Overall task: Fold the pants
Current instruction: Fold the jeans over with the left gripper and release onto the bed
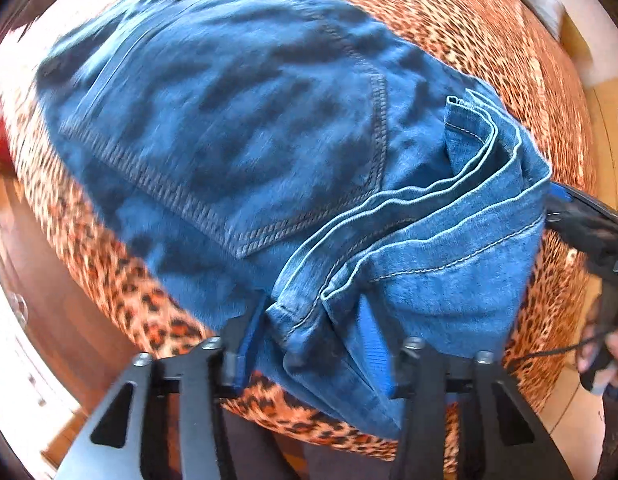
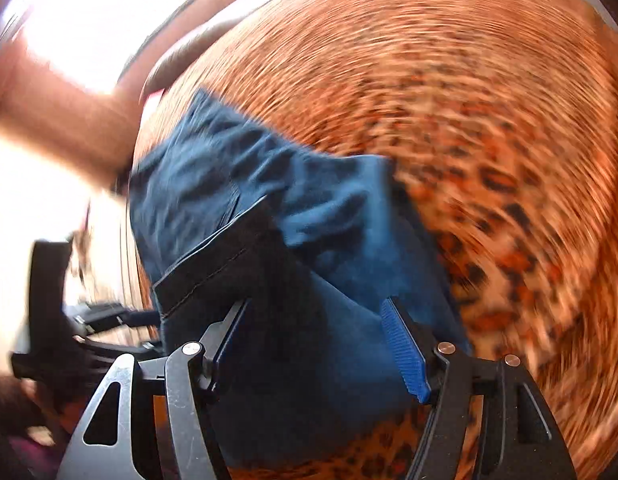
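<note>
Blue denim jeans (image 1: 237,128) lie folded into a thick bundle on a leopard-print cover (image 1: 489,32), a back pocket with heavy stitching facing up and the leg hems stacked in ridges at the near edge.

We hold the left tongs (image 1: 313,344) around those hems: the jaws straddle the stack, but we cannot tell whether the pads press on it. The right tongs (image 2: 321,344) stand apart over a dark fold at the other corner, the ribbed blue pad (image 2: 405,352) clear of the cloth.

Risk, in our judgement: the stiff, springy layers may slide or spring open if one side lets go first, and the heavy motion blur in the right view suggests speed that could drag the bundle askew on the smooth-looking cover.
</note>
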The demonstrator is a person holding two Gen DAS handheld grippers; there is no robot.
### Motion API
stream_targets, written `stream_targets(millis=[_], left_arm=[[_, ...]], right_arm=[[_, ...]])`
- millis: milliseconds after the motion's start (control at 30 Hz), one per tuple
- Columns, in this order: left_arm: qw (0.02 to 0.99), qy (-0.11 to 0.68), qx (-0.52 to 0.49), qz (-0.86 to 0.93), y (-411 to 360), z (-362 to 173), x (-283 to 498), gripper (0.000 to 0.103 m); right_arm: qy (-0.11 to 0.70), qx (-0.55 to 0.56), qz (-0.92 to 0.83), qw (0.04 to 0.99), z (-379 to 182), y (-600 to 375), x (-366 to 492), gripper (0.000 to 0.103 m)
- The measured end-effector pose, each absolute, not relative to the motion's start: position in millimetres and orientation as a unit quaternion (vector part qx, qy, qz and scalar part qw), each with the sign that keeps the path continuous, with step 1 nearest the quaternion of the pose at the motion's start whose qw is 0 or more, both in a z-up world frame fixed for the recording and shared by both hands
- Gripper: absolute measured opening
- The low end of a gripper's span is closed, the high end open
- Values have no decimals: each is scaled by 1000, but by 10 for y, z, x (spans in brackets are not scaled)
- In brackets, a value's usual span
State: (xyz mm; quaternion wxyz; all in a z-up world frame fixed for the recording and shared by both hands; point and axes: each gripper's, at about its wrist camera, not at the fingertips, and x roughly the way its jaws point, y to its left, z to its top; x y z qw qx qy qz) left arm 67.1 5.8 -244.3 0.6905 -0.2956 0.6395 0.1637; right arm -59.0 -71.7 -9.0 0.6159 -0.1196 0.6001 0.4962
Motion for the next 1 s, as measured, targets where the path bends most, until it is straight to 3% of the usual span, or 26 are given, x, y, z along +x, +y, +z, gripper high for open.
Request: stream_targets(millis=[167, 233, 267, 300, 433, 533, 600, 633, 767, 900, 967, 1000], left_arm=[[675, 620, -350, 195, 131, -2440, 358, 30], [669, 623, -349, 207, 97, -2411, 245, 23], [668, 625, -341, 215, 8, -2408, 250, 23], [667, 628, -330, 229, 3, -2400, 155, 23], [639, 621, -386, 239, -6, -2410, -217, 23], [646, 608, -405, 220, -46, -2227, -446, 28], [644, 610, -413, 208, -99, -2120, -593, 31], [641, 611, -422, 193, -134, -2076, -708, 33], [614, 623, -469, 122, -317, -2121, -832, 41], [568, 634, -516, 96, -323, -2456, -818, 42], [556, 642, -518, 100, -309, -2624, -738, 32], [558, 645, -513, 99, -333, -2641, -691, 12]], right_arm=[[579, -238, 540, 562, -238, -268, -828, 68], [571, -267, 545, 553, -272, -173, -886, 47], [572, -273, 543, 551, -234, -154, -900, 18], [562, -284, 544, 555, -180, -174, -885, 11], [601, -237, 488, 587, -251, -409, -429, 13], [612, -147, 512, 585, -53, -604, -345, 22], [615, -126, 506, 592, 15, -740, -318, 50], [619, -123, 498, 595, 17, -819, -312, 55], [653, -93, 457, 597, -70, -1112, -327, 55], [679, -31, 431, 593, -290, -1363, -351, 56], [691, 33, 423, 585, -383, -1456, -328, 56], [692, 49, 422, 583, -451, -1442, -331, 49]])
